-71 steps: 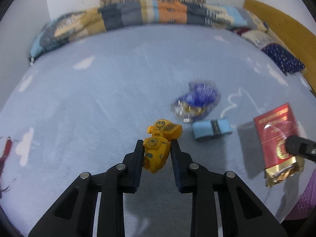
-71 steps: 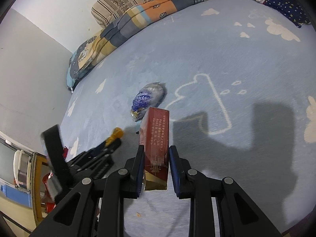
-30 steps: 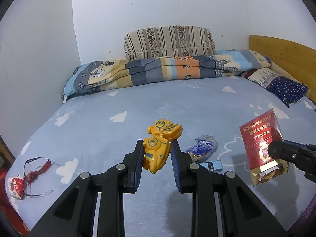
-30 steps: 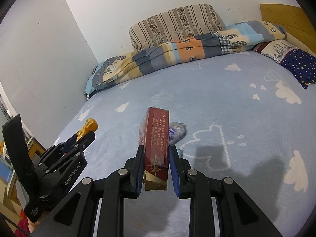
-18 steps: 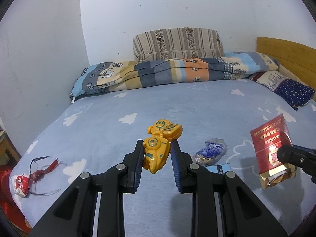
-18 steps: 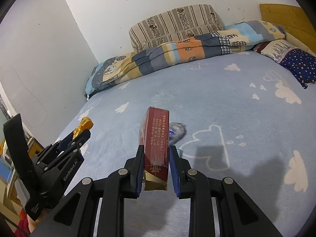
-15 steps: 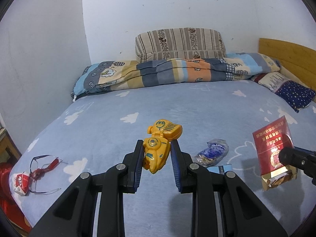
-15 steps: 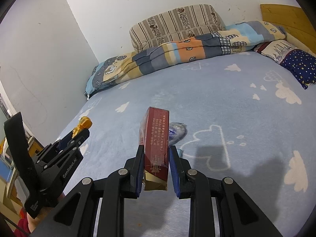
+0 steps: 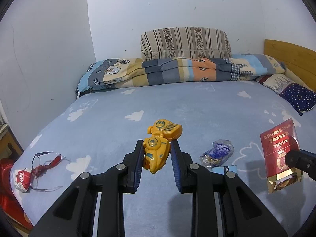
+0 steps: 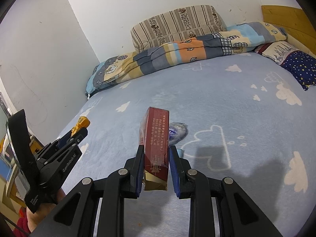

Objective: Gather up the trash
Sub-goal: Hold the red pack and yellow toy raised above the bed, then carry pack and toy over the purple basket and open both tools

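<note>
My left gripper (image 9: 157, 152) is shut on a yellow toy robot (image 9: 159, 145) and holds it above the blue bed; it also shows in the right wrist view (image 10: 79, 131) at the left. My right gripper (image 10: 155, 156) is shut on a red cigarette pack (image 10: 156, 148), held upright above the bed; the pack also shows in the left wrist view (image 9: 280, 154) at the right. A crumpled blue wrapper (image 9: 217, 155) and a light blue packet (image 9: 225, 169) lie on the bed between the grippers. The wrapper also shows in the right wrist view (image 10: 177, 134).
A small red and white pack (image 9: 21, 179) with red-trimmed clear ribbon (image 9: 47, 160) lies at the bed's left edge. A folded patchwork quilt (image 9: 177, 71) and striped pillow (image 9: 185, 43) line the far wall. A starred navy pillow (image 9: 298, 96) and wooden headboard (image 9: 290, 59) are at the right.
Both grippers have risen from close over the bed and pulled back, each keeping its object. The view now takes in the whole bed and wall.
</note>
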Available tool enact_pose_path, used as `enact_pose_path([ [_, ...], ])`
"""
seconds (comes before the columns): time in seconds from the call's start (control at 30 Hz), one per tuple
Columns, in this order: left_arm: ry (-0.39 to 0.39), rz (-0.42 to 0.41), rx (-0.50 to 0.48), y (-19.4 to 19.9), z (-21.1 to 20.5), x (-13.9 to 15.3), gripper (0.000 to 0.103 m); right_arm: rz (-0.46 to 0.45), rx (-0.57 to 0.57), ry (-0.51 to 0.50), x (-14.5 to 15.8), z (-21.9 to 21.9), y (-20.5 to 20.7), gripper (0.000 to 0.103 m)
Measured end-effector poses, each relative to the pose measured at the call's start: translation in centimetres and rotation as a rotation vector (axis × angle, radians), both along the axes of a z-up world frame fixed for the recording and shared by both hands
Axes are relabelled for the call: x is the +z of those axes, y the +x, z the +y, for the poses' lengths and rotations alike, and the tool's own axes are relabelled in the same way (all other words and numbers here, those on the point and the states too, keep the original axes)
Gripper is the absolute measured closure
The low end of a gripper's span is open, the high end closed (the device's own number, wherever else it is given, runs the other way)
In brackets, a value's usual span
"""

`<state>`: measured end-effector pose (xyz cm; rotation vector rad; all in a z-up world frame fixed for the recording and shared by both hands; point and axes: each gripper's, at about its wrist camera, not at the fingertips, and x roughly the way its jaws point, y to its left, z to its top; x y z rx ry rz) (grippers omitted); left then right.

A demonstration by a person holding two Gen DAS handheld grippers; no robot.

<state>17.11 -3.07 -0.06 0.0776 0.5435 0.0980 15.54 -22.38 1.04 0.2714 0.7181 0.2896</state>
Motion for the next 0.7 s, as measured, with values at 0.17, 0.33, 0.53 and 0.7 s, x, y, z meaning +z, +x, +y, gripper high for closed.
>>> enact_pose_path([
  [0.17,-0.038,0.004,-0.045,-0.2,-0.1,0.1,0.077,-0.002,-0.004,0.000,0.1,0.0,0.0,0.078],
  [0.33,-0.118,0.026,-0.161,-0.6,-1.0,0.3,0.077,-0.004,-0.019,0.009,0.5,-0.3,-0.2,0.078],
  [0.53,-0.203,0.068,-0.298,-1.2,-2.7,0.2,0.077,-0.023,-0.075,0.042,1.5,-2.2,-1.8,0.078],
  [0.7,-0.235,0.107,-0.452,-2.3,-5.2,0.0,0.077,-0.030,-0.148,0.089,2.3,-5.3,-4.1,0.078],
])
